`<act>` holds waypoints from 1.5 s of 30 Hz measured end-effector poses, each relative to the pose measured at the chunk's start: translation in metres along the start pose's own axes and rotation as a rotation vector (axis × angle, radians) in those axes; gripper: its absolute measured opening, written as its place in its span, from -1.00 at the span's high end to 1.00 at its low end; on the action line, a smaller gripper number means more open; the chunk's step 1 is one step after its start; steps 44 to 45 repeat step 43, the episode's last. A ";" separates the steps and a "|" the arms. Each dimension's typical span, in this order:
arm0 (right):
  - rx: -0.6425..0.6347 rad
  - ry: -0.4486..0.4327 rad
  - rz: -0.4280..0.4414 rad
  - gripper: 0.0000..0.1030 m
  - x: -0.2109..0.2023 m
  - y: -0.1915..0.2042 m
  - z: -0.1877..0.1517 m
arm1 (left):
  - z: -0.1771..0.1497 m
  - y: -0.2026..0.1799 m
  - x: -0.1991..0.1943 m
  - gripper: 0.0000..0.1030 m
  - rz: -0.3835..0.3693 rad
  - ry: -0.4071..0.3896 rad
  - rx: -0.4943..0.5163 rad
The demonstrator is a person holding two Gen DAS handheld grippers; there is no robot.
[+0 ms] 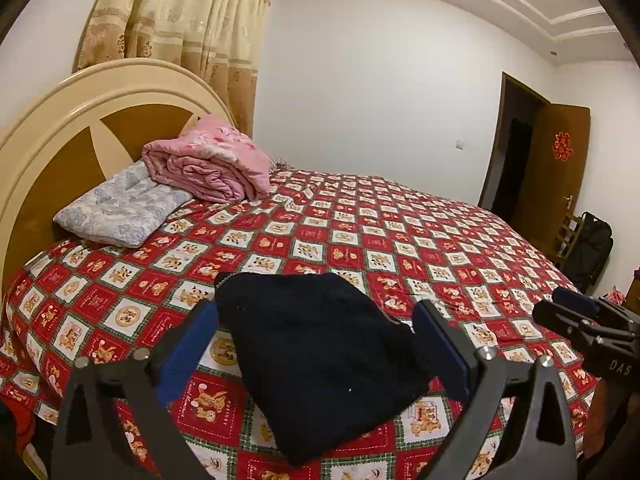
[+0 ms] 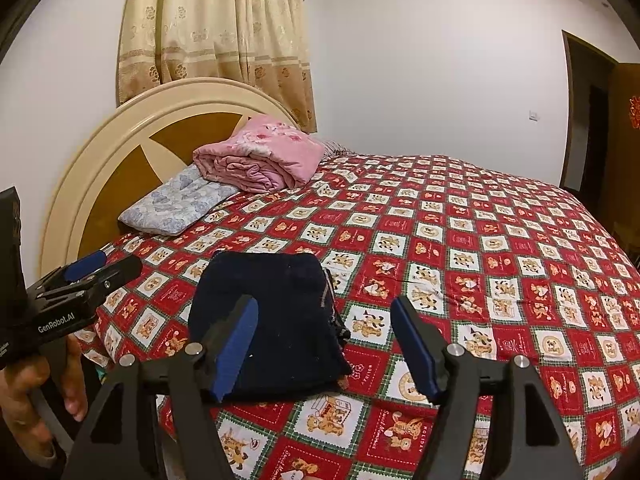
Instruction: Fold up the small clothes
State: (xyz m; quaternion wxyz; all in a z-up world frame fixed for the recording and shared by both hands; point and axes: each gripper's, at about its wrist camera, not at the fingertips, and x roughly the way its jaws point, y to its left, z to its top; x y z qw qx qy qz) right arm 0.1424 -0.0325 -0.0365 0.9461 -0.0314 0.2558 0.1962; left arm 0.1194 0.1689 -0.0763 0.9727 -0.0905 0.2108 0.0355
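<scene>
While both grippers (image 1: 316, 344) (image 2: 324, 340) hung wide open and empty, we judged the soft, light, folded dark garment (image 1: 320, 356) best pinched at its near corners.

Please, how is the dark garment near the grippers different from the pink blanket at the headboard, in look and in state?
The dark garment is plain navy-black; the pink blanket has a printed flower-like pattern. The garment lies flat and thin, while the blanket is a thick, bulging bundle. The garment rests directly on the red bedspread; the blanket partly sits on a pale blue pillow. Both are folded, and neither gripper touches them.
</scene>
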 end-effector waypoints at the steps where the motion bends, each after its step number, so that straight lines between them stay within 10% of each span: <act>1: 0.001 -0.001 0.000 -0.36 0.000 -0.001 0.000 | 0.000 -0.001 0.000 -0.94 0.001 0.000 0.001; 45: -0.075 -0.016 0.046 -0.38 -0.002 0.029 -0.015 | 0.001 0.003 0.003 -1.00 0.083 -0.017 0.011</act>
